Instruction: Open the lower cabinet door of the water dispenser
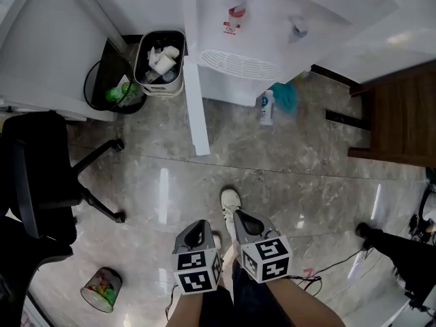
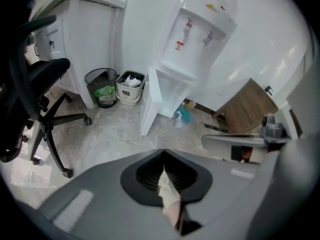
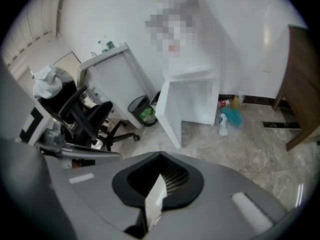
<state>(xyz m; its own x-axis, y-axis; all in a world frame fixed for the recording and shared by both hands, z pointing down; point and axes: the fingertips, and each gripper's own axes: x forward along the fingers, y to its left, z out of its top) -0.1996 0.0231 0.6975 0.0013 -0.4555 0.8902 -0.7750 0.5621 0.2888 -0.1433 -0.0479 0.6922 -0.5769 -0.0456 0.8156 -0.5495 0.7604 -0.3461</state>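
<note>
Dispenser (image 1: 272,26) stands against the far wall, seen from above. Its lower door (image 1: 194,94) is swung wide open and sticks out over the floor (image 1: 272,176) on the dispenser's left side. Cabinet opening exposed; inside white, contents not clear.

Left tongs (image 1: 198,231): jaws together, nothing between them. Held low, close to the person's body, well apart from the door. Its own view confirms this, with the door (image 2: 151,101) far off beyond the closed tips.

Right tongs (image 1: 246,225): jaws fully together, empty. Just beside the left tongs, also well back from the dispenser. In its view the door (image 3: 169,115) stands open at an angle.

A shoe (image 1: 230,201) shows on the floor just ahead of the tongs.

Around the dispenser:
- White bin (image 1: 160,63) with paper rubbish, just left of the door.
- Black mesh bin (image 1: 112,87) beside it.
- Bottle (image 1: 266,107) and teal cloth (image 1: 285,95) on the floor at the dispenser's right foot.
- Chair (image 1: 41,176) at far left.
</note>
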